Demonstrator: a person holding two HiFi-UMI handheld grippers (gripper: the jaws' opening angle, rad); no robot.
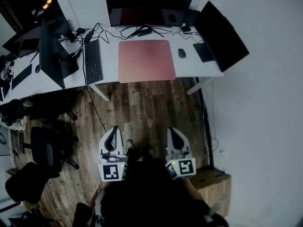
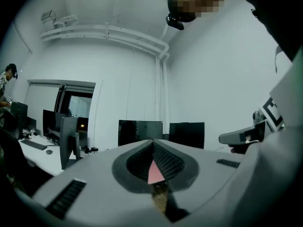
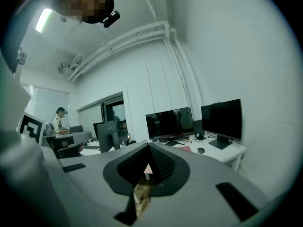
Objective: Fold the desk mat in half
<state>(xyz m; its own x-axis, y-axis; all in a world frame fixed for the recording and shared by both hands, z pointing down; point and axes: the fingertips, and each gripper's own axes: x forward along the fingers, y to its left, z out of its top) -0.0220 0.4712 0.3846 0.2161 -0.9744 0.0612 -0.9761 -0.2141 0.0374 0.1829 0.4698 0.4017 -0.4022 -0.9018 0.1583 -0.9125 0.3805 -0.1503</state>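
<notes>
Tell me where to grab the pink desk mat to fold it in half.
Grip the desk mat at its two near corners, coming from the front. That edge seems to lie at the front edge of the desk, so jaws could likely slip under; the keyboard and mouse flank its sides, and cables crowd the back.

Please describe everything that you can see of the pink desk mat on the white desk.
The desk mat is a pink, nearly square sheet with rounded corners and a plain matte surface, perhaps soft fabric or rubber. It lies flat and unfolded on the white desk, in front of the monitor. The keyboard is at its left and the mouse at its right, and it touches neither. Its near edge runs along the desk's front edge. Nothing visible rests on it.
</notes>
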